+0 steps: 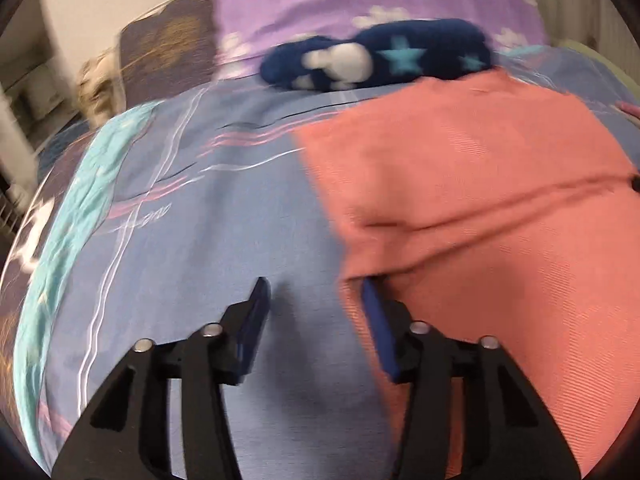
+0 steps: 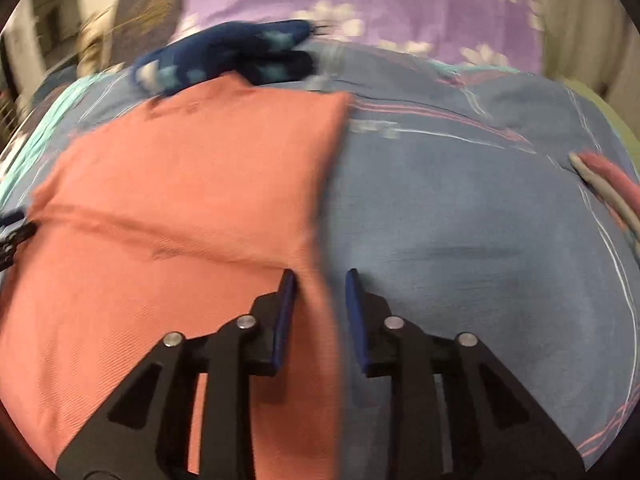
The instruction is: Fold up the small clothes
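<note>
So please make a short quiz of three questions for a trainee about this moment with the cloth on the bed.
1. True or false: the left gripper is shut on the salmon-pink woven cloth.
2. Multiple choice: what lies at the far edge of the pink cloth?
A. a green towel
B. dark blue fuzzy socks with light stars
C. a white shirt
3. Fill in: the right gripper straddles the cloth's ____ edge, over the blue patterned bedsheet.

Key:
1. False; its jaws stand open at the cloth's left edge.
2. B
3. right
</note>
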Available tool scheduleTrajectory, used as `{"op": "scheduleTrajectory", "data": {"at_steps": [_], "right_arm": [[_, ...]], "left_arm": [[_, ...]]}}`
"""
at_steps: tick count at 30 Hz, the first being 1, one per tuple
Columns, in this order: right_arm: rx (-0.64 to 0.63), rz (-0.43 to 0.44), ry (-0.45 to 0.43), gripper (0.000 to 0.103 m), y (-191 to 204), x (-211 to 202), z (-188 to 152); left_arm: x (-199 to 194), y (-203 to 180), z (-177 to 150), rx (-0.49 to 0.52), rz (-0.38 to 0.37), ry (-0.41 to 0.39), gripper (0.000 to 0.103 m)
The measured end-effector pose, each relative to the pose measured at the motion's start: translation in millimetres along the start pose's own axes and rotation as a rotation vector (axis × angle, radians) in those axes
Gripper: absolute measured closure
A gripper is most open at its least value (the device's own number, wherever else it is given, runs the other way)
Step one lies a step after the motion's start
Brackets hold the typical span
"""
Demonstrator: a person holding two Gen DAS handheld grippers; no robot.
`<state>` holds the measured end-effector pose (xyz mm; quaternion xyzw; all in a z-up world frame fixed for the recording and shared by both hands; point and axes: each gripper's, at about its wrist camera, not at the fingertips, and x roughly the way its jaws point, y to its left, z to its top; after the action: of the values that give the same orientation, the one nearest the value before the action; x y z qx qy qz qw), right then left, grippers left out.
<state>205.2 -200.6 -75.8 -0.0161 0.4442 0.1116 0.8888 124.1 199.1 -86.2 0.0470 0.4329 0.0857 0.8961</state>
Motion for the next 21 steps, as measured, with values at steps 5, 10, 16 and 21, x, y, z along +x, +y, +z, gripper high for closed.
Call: {"op": "scheduleTrajectory", "data": {"at_steps": [5,10,16,21], "right_arm": [[-0.024,0.02,0.018,0.077,-1.1,-10.3,-1.8],[0.03,0.14,0.001,0.069,-4.7,-32.6,14.3],[0.096,0.216,-0.023,0.056,-6.2,9.2,89.4],[0.094,0.184,0.071,0.098,-3.4,75.8,109.7]], "left_arm": [[-8.6,-1.5,-2.2,0.007,-0.032,-0.006,0.07],[-40.6,-5.4,11.2,-0.034,-0.179,-0.057,0.071],[-12.6,-14.3,80.7,-0.066,-0.199,-0.127,0.071],[69.0,-42.0,77.8,0.095,0.039,-0.002,0.065]]}}
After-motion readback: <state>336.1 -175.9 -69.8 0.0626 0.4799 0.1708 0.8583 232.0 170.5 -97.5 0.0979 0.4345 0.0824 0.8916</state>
